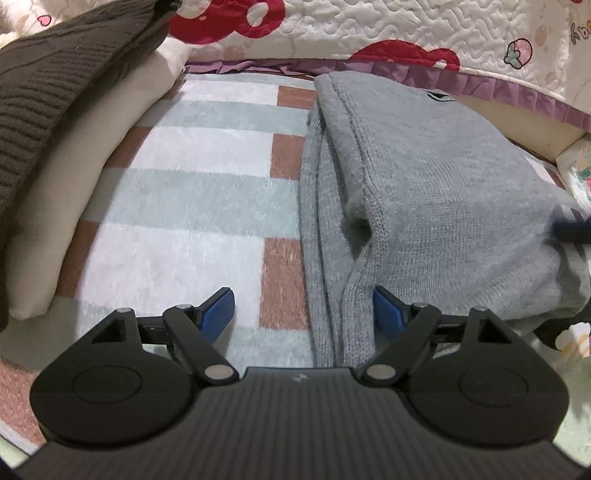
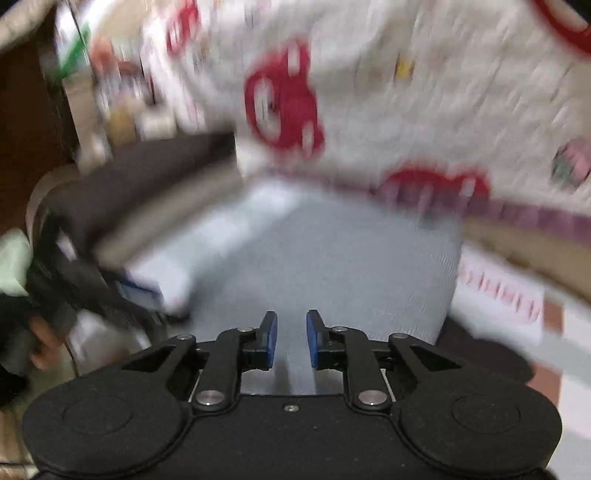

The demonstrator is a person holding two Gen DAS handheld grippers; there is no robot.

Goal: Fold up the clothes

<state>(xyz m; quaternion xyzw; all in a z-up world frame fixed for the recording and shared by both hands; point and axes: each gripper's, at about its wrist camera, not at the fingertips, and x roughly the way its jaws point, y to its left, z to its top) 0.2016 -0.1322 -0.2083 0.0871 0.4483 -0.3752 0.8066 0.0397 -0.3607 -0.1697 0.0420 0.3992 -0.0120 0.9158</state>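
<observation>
A grey knit sweater [image 1: 436, 192] lies folded on a checked rug [image 1: 192, 206], and the blurred right wrist view shows the sweater [image 2: 332, 258] straight ahead. My left gripper [image 1: 304, 308] stands open wide low over the rug. The sweater's layered left edge runs between its blue pads [image 1: 221, 310], and the right pad sits against the fabric without pinching it. My right gripper [image 2: 291, 339] hovers over the near end of the sweater. Its jaws are a narrow gap apart, with nothing seen caught between them.
A brown knit garment [image 1: 55, 92] rests on a cream folded cloth [image 1: 55, 229] at the left. A white quilt with red prints [image 1: 369, 26] and a purple frill [image 1: 517, 92] hangs behind. A person's hand [image 2: 40, 343] shows at the left.
</observation>
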